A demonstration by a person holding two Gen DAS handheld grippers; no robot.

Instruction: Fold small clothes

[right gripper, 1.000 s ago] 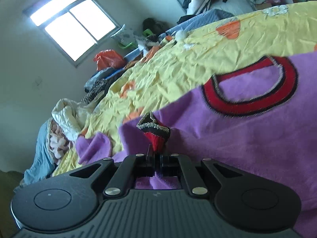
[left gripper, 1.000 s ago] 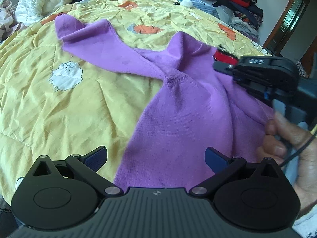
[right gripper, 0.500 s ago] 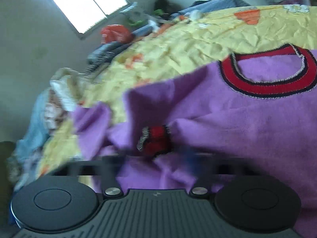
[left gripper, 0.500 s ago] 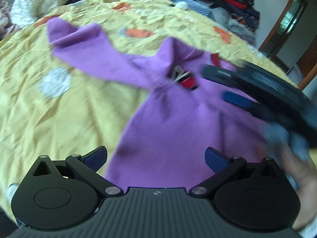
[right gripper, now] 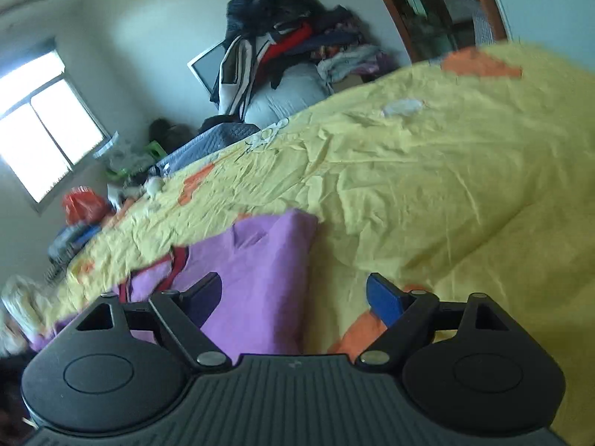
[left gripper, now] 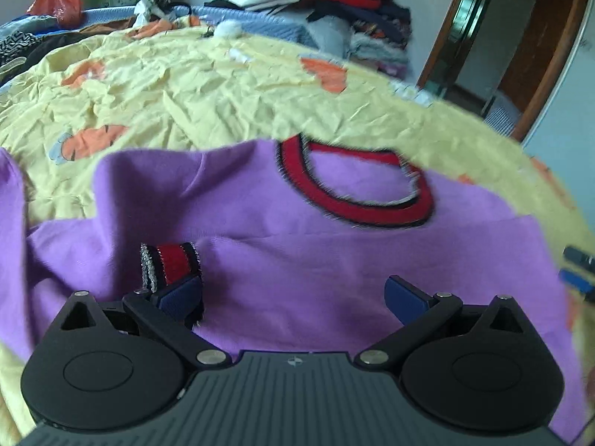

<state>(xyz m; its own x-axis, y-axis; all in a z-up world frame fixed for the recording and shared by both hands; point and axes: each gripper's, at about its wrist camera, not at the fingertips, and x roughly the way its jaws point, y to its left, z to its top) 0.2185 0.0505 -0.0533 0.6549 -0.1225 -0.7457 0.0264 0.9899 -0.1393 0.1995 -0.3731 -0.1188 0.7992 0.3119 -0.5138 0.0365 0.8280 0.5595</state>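
My left tool (left gripper: 293, 291) stands wide open above the purple sweater (left gripper: 297, 260), with nothing gripped between its blue pads. The sweater lies spread on the yellow bedspread (left gripper: 223, 85), its red neckband (left gripper: 357, 186) up ahead of me and facing the far side of the bed. One sleeve is folded across the body, and its red striped cuff (left gripper: 173, 264) sits just at my left-hand pad (left gripper: 182, 291); the cuff seems to touch the pad, though the edge there is blurred and I cannot be sure. A fold line runs level across the cloth below the neckband.

My right tool (right gripper: 293, 297) is open too, its jaws having just been closing a little from a wider spread, and nothing is pinched between them. Seen from it, the sweater's folded side edge (right gripper: 305, 260) runs between the two pads: purple cloth lies under the left-hand pad (right gripper: 206, 295), bare bedspread with an orange patch (right gripper: 357, 334) under the right-hand pad (right gripper: 383, 299). In the left wrist view two blue tips of that right tool show at the far right border, off the sweater's side.

Beyond the bed stands a heap of clothes (right gripper: 290, 37) against the wall, a bright window (right gripper: 41, 137) to the left, and a wooden door frame (left gripper: 446, 26) to the right.
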